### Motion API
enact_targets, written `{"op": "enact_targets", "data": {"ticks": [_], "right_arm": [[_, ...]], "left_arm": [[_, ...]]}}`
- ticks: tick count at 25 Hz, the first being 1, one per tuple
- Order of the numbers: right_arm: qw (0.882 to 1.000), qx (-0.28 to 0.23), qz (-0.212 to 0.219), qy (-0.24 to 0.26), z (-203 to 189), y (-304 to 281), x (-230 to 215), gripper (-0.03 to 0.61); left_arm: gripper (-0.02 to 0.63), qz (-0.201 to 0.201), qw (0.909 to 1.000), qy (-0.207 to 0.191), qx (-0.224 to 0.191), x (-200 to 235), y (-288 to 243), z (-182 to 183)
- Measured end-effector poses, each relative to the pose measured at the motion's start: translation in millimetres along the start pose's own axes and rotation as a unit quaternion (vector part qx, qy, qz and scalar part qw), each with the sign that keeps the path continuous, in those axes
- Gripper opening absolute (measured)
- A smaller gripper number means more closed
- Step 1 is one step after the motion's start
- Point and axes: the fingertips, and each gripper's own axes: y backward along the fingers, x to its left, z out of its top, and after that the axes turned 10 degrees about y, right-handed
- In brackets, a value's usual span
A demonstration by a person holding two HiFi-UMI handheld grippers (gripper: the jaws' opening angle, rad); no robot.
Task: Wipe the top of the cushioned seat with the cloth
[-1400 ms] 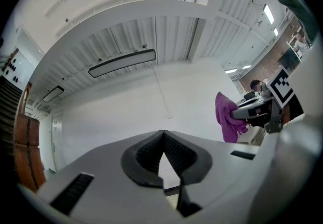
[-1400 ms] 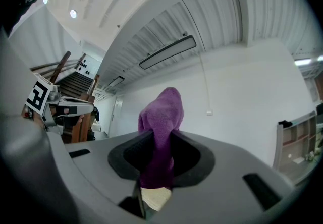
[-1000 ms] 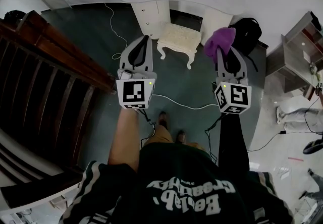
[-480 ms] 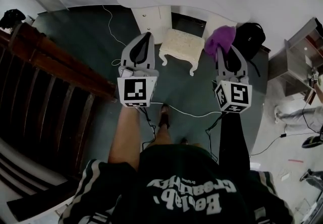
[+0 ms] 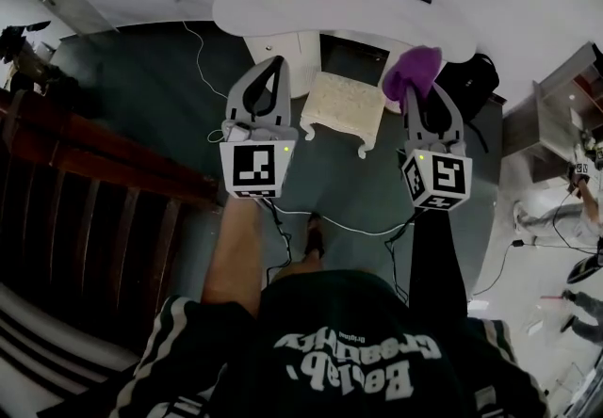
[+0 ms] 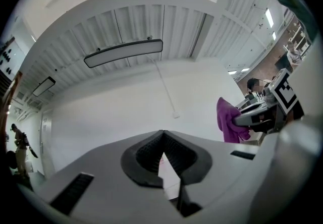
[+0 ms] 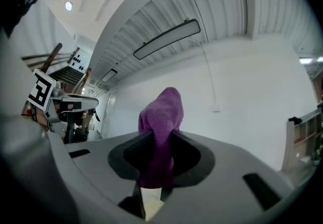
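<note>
Right tongs (image 7: 161, 140) clenched on purple cloth (image 7: 162, 112); bunched fabric stands up past the tips. Left tongs (image 6: 162, 133) pinched together, nothing between them. Both held in the air over dark floor (image 5: 160, 77), short of the cushioned stool (image 5: 345, 98). Cloth clear of the cream seat top, showing just right of the stool in head view. Stool stands at the knee gap of a white worktop (image 5: 283, 7). Black bag (image 5: 468, 85) right of stool.
</note>
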Motion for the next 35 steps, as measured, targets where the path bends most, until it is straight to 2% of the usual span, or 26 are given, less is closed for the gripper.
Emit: {"op": "enact_targets", "data": {"ticks": [12,35], "right_arm": [[0.999,0.017,-0.029,0.007,-3.6,-68.6,10.5,0.106],[0.998,0.028,-0.058,0.018,-22.0,-106.7,-3.0,0.106]], "left_arm": [[0.014,-0.028,0.9996,0.007,0.006,53.5,-58.0,-28.8],[0.014,-0.060,0.9979,0.026,0.001,63.3,-108.4,-62.1]]}}
